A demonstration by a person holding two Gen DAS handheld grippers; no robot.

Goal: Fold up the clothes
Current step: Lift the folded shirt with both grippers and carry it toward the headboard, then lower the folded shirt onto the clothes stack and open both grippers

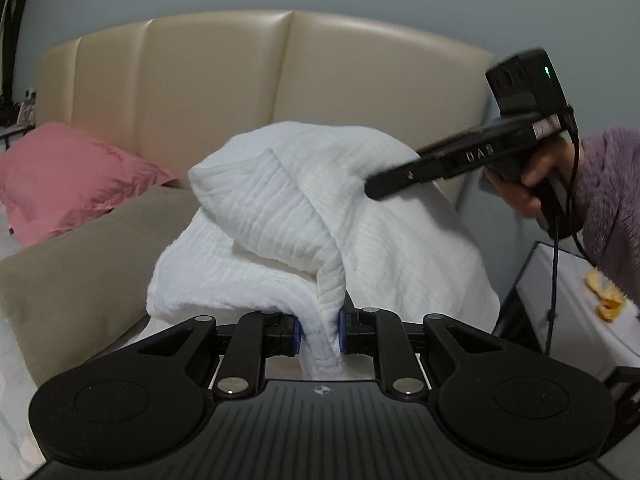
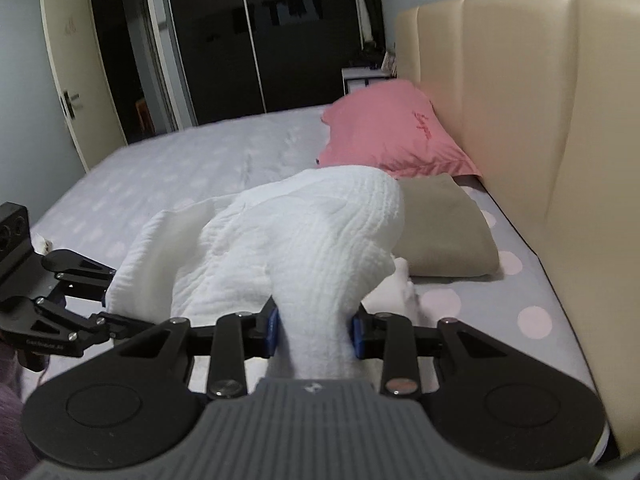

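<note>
A white ribbed garment (image 1: 304, 216) hangs bunched and lifted above the bed. My left gripper (image 1: 320, 334) is shut on a fold of it at its lower edge. In the right wrist view the same white garment (image 2: 296, 240) drapes over the bed, and my right gripper (image 2: 314, 332) is shut on a thick bunch of it. The right gripper's body (image 1: 480, 152) shows at the upper right of the left wrist view, its fingertips hidden behind the cloth. The left gripper (image 2: 106, 298) shows at the left of the right wrist view, closed on the garment's edge.
A folded tan cloth (image 2: 444, 228) and a pink pillow (image 2: 396, 132) lie by the beige headboard (image 2: 520, 120). The bed has a grey polka-dot sheet (image 2: 180, 176). A white bedside table (image 1: 572, 300) with orange peels (image 1: 608, 296) stands at the right. A dark wardrobe (image 2: 256, 40) is behind.
</note>
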